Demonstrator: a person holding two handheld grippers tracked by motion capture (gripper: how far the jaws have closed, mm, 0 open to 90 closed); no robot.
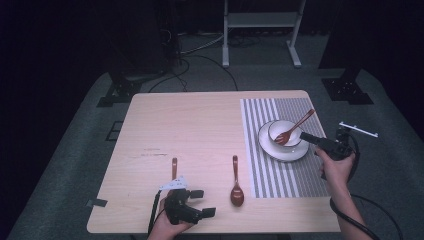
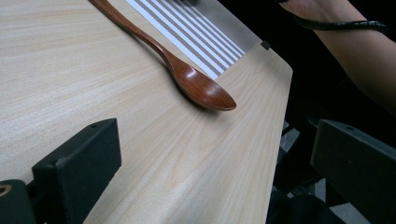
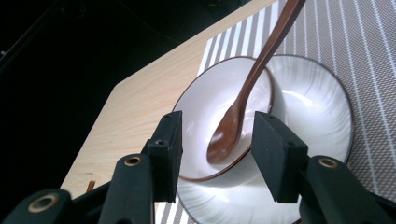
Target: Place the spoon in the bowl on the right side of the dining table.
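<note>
Right gripper view showing right gripper (image 3: 217, 140) gaping, hovering just over spoon (image 3: 243, 100) leaning in bowl (image 3: 198, 109): risking tipping bowl on plate (image 3: 317, 116). Left gripper (image 1: 192, 202) idling, gaping.

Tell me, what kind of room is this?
Probably a recording studio or lab, not a dining room: dark curtained surroundings, a wooden table set with a striped placemat, and cables trailing over the grey floor by a white stand.
</note>
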